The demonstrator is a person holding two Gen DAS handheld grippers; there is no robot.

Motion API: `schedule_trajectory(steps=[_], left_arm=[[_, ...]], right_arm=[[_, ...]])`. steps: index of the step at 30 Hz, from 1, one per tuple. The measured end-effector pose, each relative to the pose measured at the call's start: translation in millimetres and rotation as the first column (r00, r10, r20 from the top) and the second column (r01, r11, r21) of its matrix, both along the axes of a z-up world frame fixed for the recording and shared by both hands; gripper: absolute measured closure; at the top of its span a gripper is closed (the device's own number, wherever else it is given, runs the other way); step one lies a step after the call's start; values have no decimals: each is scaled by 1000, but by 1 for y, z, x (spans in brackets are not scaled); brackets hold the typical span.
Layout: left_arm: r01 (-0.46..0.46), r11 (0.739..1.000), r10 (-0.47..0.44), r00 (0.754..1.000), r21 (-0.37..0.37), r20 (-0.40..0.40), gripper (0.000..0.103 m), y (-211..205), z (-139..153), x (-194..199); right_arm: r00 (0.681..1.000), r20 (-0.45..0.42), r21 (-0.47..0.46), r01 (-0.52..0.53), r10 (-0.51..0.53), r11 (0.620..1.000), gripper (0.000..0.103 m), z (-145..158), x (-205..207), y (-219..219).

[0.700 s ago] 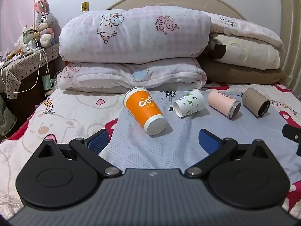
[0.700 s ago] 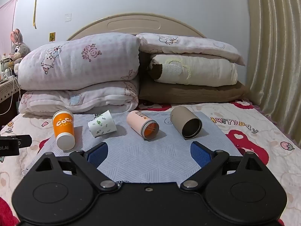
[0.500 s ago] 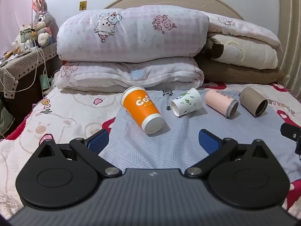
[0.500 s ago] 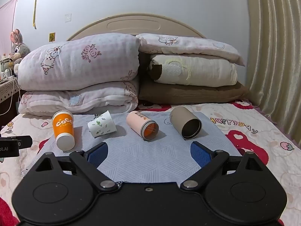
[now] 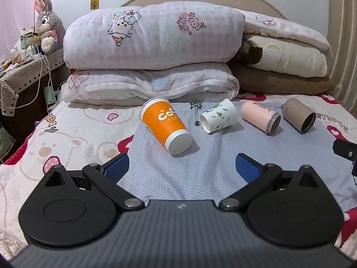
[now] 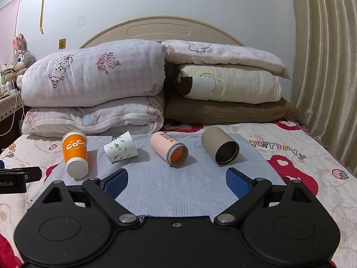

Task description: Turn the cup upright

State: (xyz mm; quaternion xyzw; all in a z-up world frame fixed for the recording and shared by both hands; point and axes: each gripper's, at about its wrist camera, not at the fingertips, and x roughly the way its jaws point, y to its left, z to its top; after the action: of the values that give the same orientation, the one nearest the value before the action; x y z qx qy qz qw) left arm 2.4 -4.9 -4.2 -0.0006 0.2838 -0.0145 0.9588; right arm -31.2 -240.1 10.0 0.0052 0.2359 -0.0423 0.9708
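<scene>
Ahead of my left claw (image 5: 181, 165), its jaws spread wide, bare grey patterned cloth (image 5: 200, 174) runs up to the tipped orange paper cup (image 5: 166, 127). A narrow gap separates that cup from the small white leaf-print paper cup (image 5: 218, 116). My right claw (image 6: 176, 181), jaws also wide, faces open cloth before the pink cylindrical tumbler (image 6: 169, 147) and the taupe cylindrical cup (image 6: 219, 148), which lie apart. Stacked folded quilts (image 6: 93, 102) wall off the space behind the row.

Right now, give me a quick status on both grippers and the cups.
Left gripper open, empty. Right gripper open, empty. Four cups on their sides, orange cup nearest left. Nothing blocking.
</scene>
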Motion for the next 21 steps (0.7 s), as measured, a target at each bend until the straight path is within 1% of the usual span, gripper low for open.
schedule_trajectory(steps=[21], left_arm=[[4,1000,-4,1000,-4,-2,0,2,-5,-1]], right_arm=[[1000,-3,-3,1,-1,1000,6,-1,1,-2]])
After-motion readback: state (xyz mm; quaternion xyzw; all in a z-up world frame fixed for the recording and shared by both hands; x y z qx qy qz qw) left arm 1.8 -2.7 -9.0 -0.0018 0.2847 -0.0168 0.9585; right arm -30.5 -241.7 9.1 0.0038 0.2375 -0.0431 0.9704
